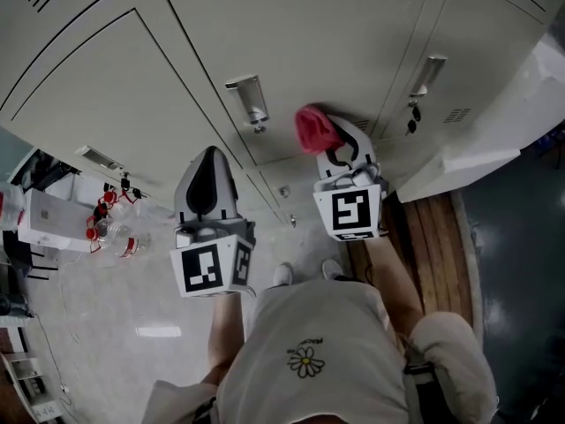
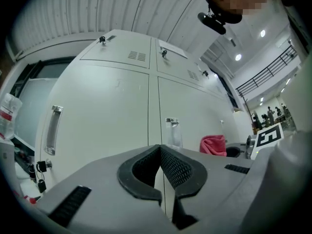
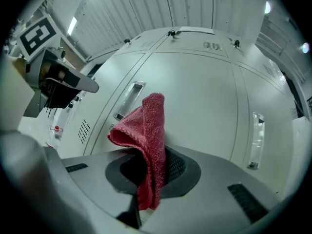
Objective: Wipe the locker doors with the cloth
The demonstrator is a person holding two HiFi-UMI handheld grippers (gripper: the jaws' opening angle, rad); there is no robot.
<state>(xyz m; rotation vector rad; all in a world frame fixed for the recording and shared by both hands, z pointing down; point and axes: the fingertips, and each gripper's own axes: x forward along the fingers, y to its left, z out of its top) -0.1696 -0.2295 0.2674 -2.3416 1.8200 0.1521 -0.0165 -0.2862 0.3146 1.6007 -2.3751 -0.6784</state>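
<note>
Cloth (image 1: 315,129) in right gripper (image 1: 341,145), before locker doors (image 1: 291,34), left gripper (image 1: 210,164) to its left

The red terry cloth (image 3: 148,140) is folded over and pinched between the jaws of the right hand-held gripper (image 3: 147,174). Its loose top stands up just right of a metal handle (image 3: 129,100) on the pale grey locker doors (image 3: 200,96), which are all shut.

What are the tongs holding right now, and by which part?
Right tongs are shut on the cloth near its lower end; most of it sticks up above them. Left tongs are shut, holding nothing.
</note>
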